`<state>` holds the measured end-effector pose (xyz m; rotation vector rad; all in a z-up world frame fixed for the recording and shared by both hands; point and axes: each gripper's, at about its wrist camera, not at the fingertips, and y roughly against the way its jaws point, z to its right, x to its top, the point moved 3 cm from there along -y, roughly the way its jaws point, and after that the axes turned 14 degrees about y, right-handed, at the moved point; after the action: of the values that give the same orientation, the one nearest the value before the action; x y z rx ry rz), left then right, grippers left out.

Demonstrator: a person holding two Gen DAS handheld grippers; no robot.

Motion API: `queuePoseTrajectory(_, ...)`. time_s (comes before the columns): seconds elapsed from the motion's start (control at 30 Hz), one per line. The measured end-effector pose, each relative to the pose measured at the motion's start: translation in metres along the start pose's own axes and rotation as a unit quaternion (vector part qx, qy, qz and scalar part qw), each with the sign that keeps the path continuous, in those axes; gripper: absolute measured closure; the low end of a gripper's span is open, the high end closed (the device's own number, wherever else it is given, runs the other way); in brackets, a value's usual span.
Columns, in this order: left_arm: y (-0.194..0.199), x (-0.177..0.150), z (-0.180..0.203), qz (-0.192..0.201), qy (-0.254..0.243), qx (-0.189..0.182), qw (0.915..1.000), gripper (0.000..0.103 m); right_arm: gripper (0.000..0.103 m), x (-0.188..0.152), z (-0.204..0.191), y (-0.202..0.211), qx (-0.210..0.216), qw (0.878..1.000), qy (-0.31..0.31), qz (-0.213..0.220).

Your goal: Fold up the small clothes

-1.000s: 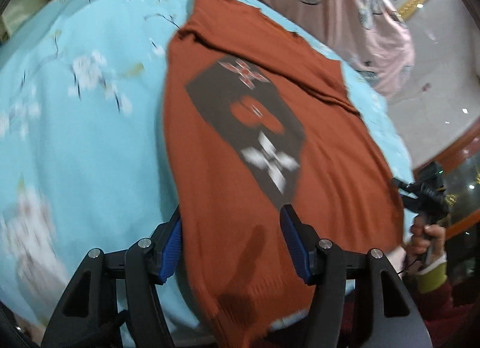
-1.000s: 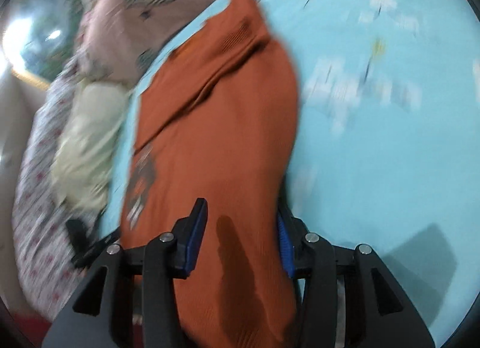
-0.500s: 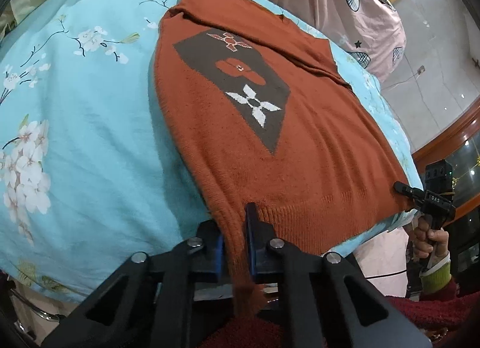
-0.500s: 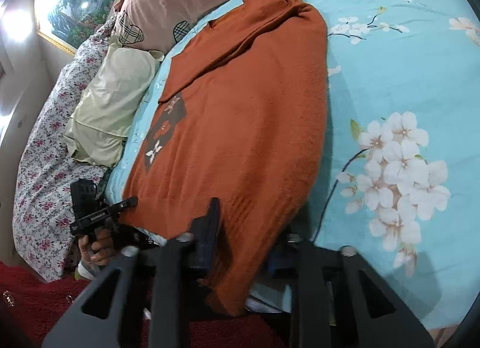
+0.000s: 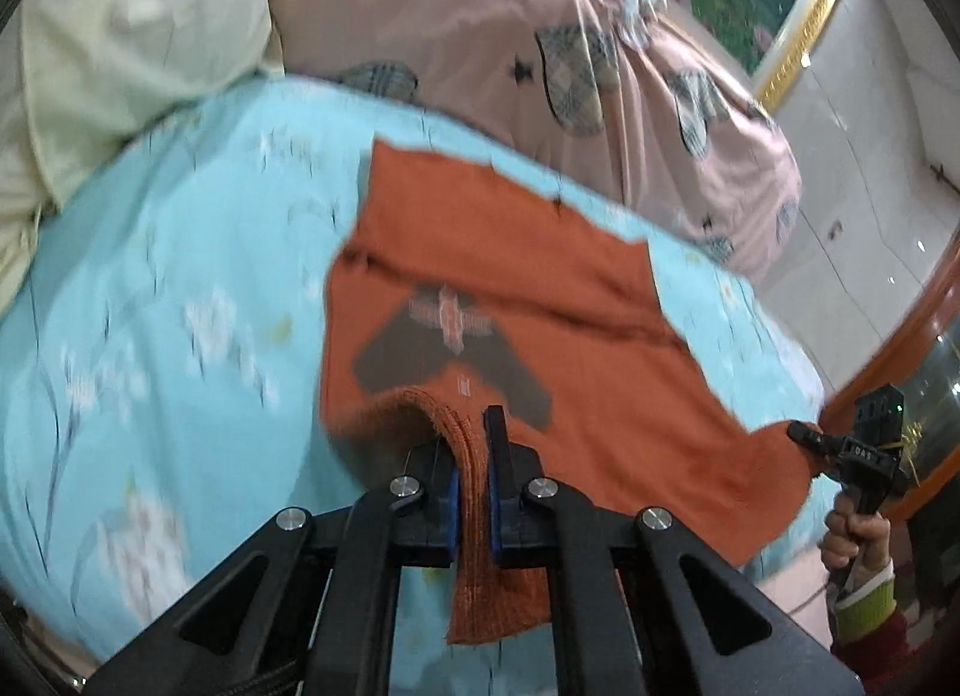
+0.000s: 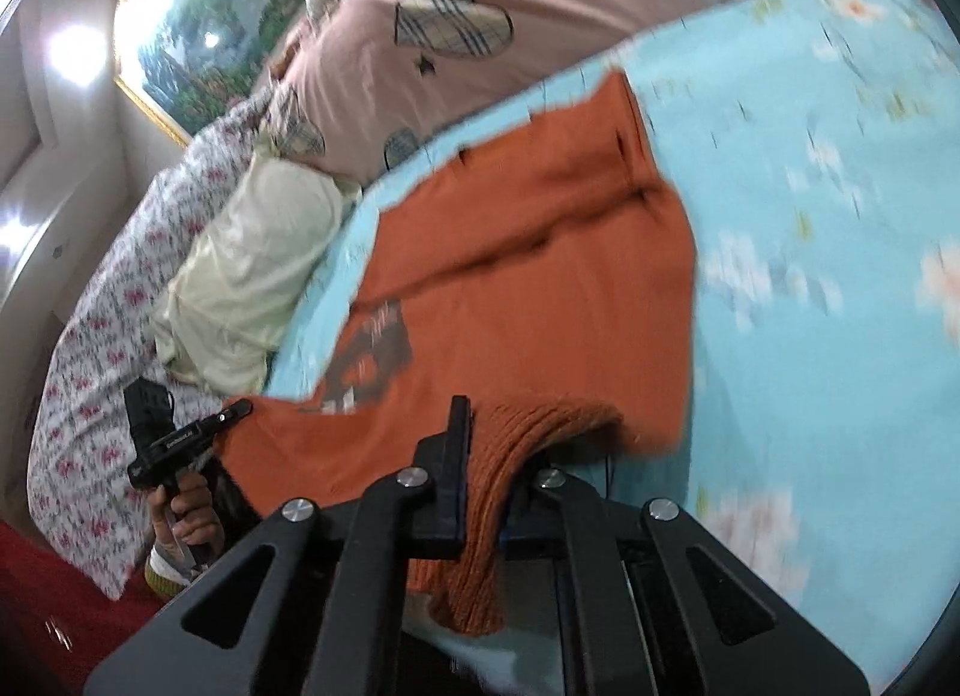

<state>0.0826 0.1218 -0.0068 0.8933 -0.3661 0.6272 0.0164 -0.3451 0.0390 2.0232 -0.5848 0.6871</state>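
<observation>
1. Far left in the left wrist view there's a cream pillow (image 5: 120,36) at the head of the bed, with a wide stretch of bare blue sheet (image 5: 150,336) below it, so plenty of room on that side.
2. The left gripper (image 5: 471,456) is clamped tight on the ribbed hem of the sweater (image 5: 540,306), and that corner is bunched up off the sheet, with a flap hanging down between the fingers.
3. The sweater lies across the middle of the sheet, collar end towards the pink quilt (image 5: 540,36), a strip of sheet between them. Its dark patch sits just ahead of the left gripper.
4. To the right, the right gripper (image 6: 486,444) is pinched on the other hem corner, with the ribbing lifted the same way. The sweater's right edge runs straight, and beyond it the sheet is bare out to the frame edge.
5. Compared to half a second ago, both hem corners have come up off the bed edge and moved in over the sweater's body, covering the lower part of the patch. Both grippers were already closed on the hem then, and a second ago they were wide open.
</observation>
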Motion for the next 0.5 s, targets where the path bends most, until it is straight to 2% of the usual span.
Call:
queuePoseTrajectory(0.13, -0.024, 0.045, 0.015, 0.034, -0.003, 0.011, 0.9994, 0.098, 0.096, 0.052, 0.017, -0.023, -0.032, 0.999, 0.01, 0.017)
queuePoseTrajectory(0.27, -0.056, 0.091, 0.03, 0.068, -0.013, 0.027, 0.9972, 0.098, 0.096, 0.094, 0.033, -0.05, -0.063, 0.998, 0.019, 0.017)
queuePoseTrajectory(0.37, -0.088, 0.12, 0.033, 0.075, -0.013, 0.047, 0.996, 0.098, 0.096, 0.125, 0.049, -0.074, -0.085, 0.996, 0.02, 0.016)
queuePoseTrajectory(0.5, -0.137, 0.156, 0.026, 0.065, -0.005, 0.072, 0.9953, 0.098, 0.096, 0.157, 0.079, -0.106, -0.096, 0.995, 0.001, 0.012)
